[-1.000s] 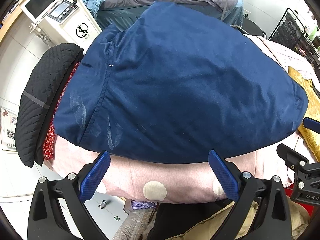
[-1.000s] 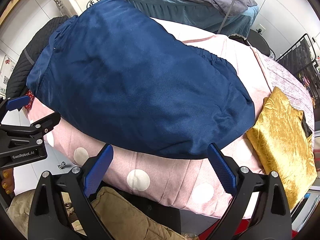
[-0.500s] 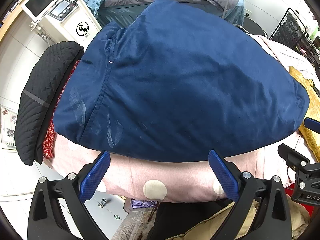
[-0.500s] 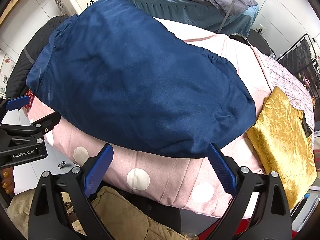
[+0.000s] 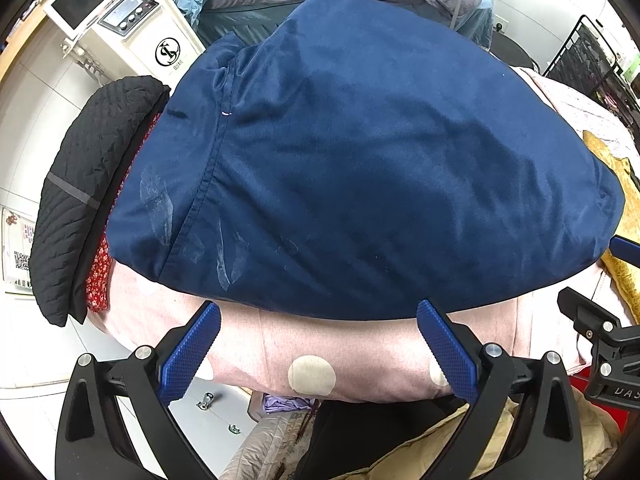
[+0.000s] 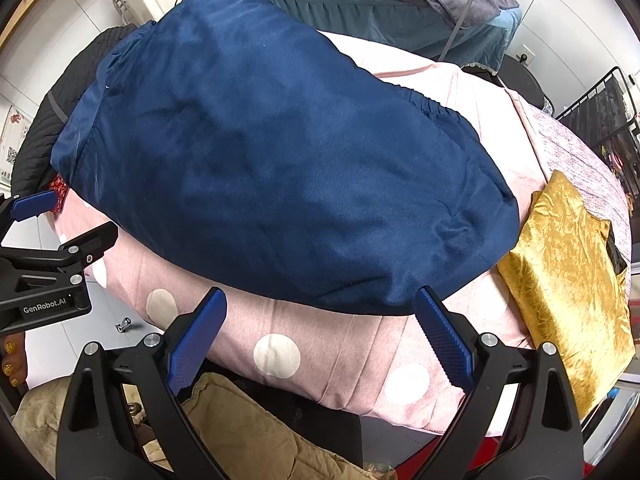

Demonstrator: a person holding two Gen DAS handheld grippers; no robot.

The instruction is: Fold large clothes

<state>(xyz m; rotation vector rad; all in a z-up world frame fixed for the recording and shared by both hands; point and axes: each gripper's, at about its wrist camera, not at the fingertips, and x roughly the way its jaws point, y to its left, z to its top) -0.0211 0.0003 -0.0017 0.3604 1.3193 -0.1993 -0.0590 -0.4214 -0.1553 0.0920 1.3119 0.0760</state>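
Observation:
A large navy blue garment (image 5: 360, 168) lies spread flat on a pink polka-dot bed cover (image 5: 340, 360); it also fills the right wrist view (image 6: 280, 160). My left gripper (image 5: 320, 344) is open and empty, just short of the garment's near hem. My right gripper (image 6: 320, 332) is open and empty, also just short of the near hem, toward the garment's right part. The right gripper's body shows at the right edge of the left wrist view (image 5: 608, 356), and the left one's body at the left edge of the right wrist view (image 6: 48, 280).
A folded gold garment (image 6: 568, 280) lies on the bed to the right. Black quilted (image 5: 88, 184) and red patterned (image 5: 98, 276) clothes lie at the left. A white machine (image 5: 132, 24) and another bed (image 6: 380, 8) stand behind. Beige cloth (image 6: 240, 432) hangs below the bed edge.
Both grippers have crept slightly nearer the garment's near hem; the garment itself has not moved and both stay open.

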